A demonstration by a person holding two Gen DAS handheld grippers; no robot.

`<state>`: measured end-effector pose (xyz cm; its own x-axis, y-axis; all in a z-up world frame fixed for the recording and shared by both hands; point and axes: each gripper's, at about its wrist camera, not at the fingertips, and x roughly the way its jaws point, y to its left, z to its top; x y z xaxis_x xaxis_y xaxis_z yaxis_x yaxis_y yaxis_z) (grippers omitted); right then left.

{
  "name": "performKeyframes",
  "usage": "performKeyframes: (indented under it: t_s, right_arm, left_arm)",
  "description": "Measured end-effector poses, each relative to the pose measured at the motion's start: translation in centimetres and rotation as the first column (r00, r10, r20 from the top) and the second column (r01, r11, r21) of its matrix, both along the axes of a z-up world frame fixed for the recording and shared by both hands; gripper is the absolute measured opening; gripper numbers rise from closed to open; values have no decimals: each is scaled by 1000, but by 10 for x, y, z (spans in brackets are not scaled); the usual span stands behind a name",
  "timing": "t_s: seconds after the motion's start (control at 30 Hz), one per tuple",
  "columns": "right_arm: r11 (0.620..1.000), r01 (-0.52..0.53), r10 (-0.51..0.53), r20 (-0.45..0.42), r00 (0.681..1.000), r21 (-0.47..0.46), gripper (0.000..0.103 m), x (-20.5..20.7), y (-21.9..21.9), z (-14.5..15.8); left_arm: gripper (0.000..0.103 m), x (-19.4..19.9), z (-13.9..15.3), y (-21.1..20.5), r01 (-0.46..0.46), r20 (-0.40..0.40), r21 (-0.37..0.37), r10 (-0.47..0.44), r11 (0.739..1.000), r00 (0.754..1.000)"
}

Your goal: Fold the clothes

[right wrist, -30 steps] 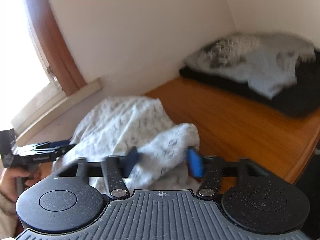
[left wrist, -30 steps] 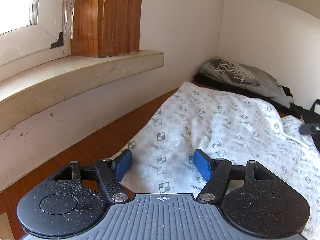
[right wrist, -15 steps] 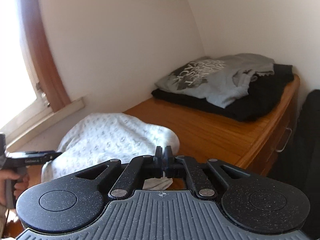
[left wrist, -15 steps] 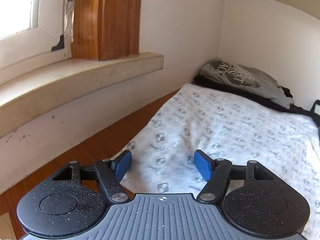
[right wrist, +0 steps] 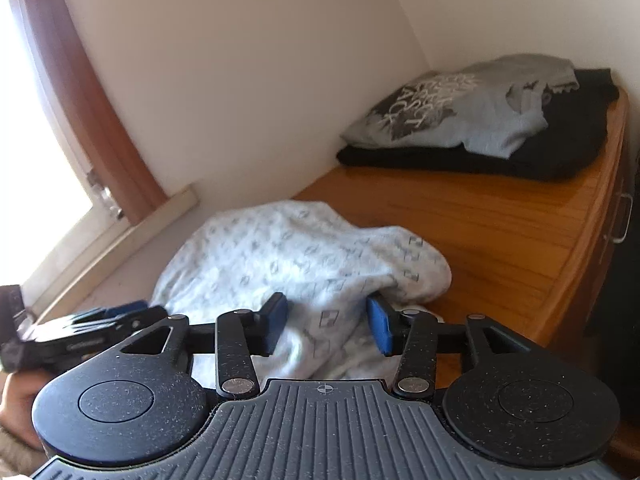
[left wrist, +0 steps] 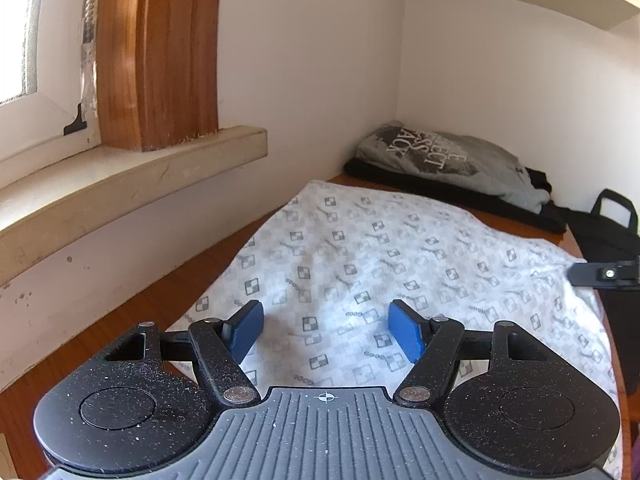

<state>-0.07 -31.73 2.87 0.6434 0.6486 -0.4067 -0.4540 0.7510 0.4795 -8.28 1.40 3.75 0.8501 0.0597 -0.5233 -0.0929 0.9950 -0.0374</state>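
A white garment (left wrist: 384,256) with a grey checker print lies spread on the wooden top (left wrist: 192,288). My left gripper (left wrist: 326,332) hovers open over its near left edge, its blue pads wide apart and not pressing the cloth. In the right wrist view the same garment (right wrist: 288,248) is bunched into a rounded fold. My right gripper (right wrist: 326,324) is at that fold's near end with its jaws opening; cloth sits between the pads but they do not pinch it. The right gripper's tip (left wrist: 604,274) shows at the right edge of the left wrist view. A hand holds the left gripper (right wrist: 100,320) at the far left.
A folded grey printed T-shirt (right wrist: 460,116) lies on folded black clothing (right wrist: 560,148) in the back corner. The wall and a stone window sill (left wrist: 132,176) run along the left. The top's right edge (right wrist: 592,240) drops to a drawer handle (right wrist: 622,220); a black bag (left wrist: 608,236) stands there.
The right gripper closed fully on the garment's fold, then opened again with the cloth still between its pads. The garment was drawn out flatter. The left gripper stayed open.
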Motion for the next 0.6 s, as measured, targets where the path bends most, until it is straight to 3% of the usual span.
performKeyframes:
  t_s: [0.03, 0.17, 0.3, 0.37, 0.4, 0.43, 0.47, 0.6]
  right_arm:
    - [1000, 0, 0, 27, 1000, -6, 7, -3, 1, 2]
    - [1000, 12, -12, 108, 994, 2, 5, -22, -12, 16]
    - [1000, 27, -27, 76, 997, -6, 4, -34, -27, 9]
    - [998, 34, -32, 49, 998, -48, 6, -32, -26, -1]
    - [996, 61, -57, 63, 996, -61, 17, -33, -27, -2]
    - [993, 89, -83, 81, 993, -73, 34, -35, -28, -2]
    - [989, 120, -108, 127, 986, -91, 40, -38, -30, 1]
    - [982, 177, -160, 206, 965, -66, 43, -41, -34, 10]
  left_arm:
    - [73, -1, 0, 1, 0, 0, -3, 0, 1000, 1000]
    - [73, -1, -1, 3, 2, -5, -11, -3, 1000, 1000]
    - [73, -2, 0, 2, 11, -4, -12, -11, 1000, 1000]
    - [73, -2, 0, 2, 14, -7, -9, -14, 1000, 1000]
    - [73, -2, -1, 1, 17, -9, -6, -17, 1000, 1000]
    - [73, -2, 0, 0, 22, -9, -4, -22, 1000, 1000]
    - [73, -3, 1, -2, 31, -8, -3, -31, 1000, 999]
    - [73, -4, 3, -13, 77, -7, 8, -77, 997, 997]
